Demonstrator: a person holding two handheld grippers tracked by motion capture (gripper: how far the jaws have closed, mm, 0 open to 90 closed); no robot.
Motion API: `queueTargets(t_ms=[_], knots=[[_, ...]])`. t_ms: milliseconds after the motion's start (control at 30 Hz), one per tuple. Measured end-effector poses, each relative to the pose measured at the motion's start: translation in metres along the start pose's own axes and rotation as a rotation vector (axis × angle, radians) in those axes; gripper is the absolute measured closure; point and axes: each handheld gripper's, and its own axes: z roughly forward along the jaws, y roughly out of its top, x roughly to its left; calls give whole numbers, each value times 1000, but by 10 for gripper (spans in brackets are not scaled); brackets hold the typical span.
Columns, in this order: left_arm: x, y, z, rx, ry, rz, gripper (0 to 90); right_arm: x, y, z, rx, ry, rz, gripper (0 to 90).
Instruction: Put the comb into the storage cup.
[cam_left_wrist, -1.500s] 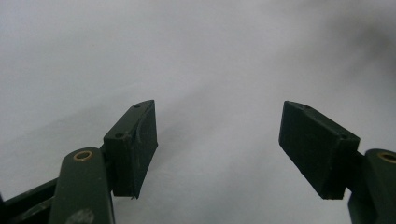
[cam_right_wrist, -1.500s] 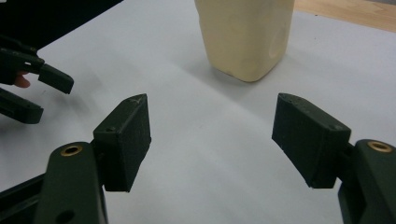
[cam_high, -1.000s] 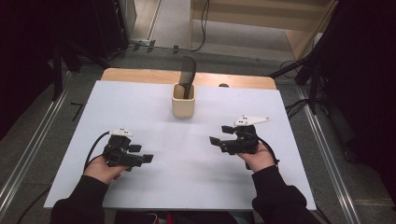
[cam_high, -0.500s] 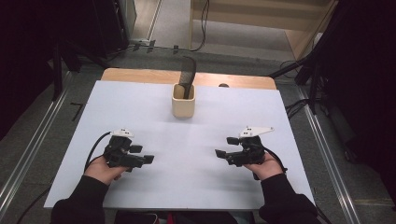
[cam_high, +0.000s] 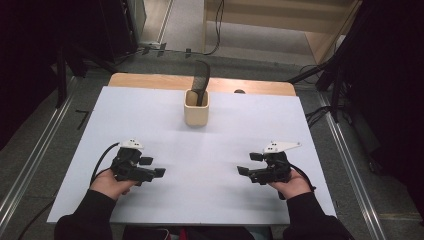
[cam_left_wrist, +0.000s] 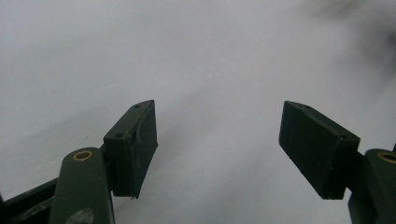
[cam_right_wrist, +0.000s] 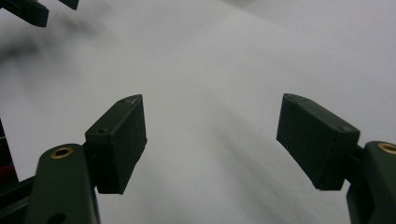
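A beige cup (cam_high: 196, 108) stands at the far middle of the white table sheet (cam_high: 210, 145), with a black curved utensil (cam_high: 201, 81) sticking up out of it. My left gripper (cam_high: 152, 167) rests low over the near left of the sheet, held in a hand, pointing right. My right gripper (cam_high: 248, 164) sits at the near right, pointing left toward it. Both stand open with nothing between the jaws, well short of the cup. The left gripper view has my left gripper (cam_left_wrist: 217, 144) over bare white sheet. So does the right gripper view for my right gripper (cam_right_wrist: 210, 140).
A wooden tabletop edge (cam_high: 150, 80) runs behind the sheet. Cables (cam_high: 320, 112) and dark stands lie on the floor beyond and to the right. The left gripper's jaw tips (cam_right_wrist: 28, 10) appear at the top left of the right gripper view.
My right gripper has moved toward the near edge of the table and slightly right. The left gripper has hardly shifted. Both stayed open.
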Motion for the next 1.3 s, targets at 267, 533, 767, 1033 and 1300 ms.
queueTargets(t_ms=[267,533,767,1033,1300], knots=[[-2,-3,-2,-1,-1,1,285,-3,-9,-9,-5,-24,9,224],[-3,-7,-4,2,-5,4,285,-6,-15,-15,8,-35,7,224],[-3,-8,-5,3,-7,5,286,-9,-20,-20,22,-40,22,223],[-2,-8,-5,6,-7,6,285,-11,-25,-25,26,-43,28,223],[-2,-8,-5,2,-9,4,286,-10,-25,-24,29,-36,23,223]])
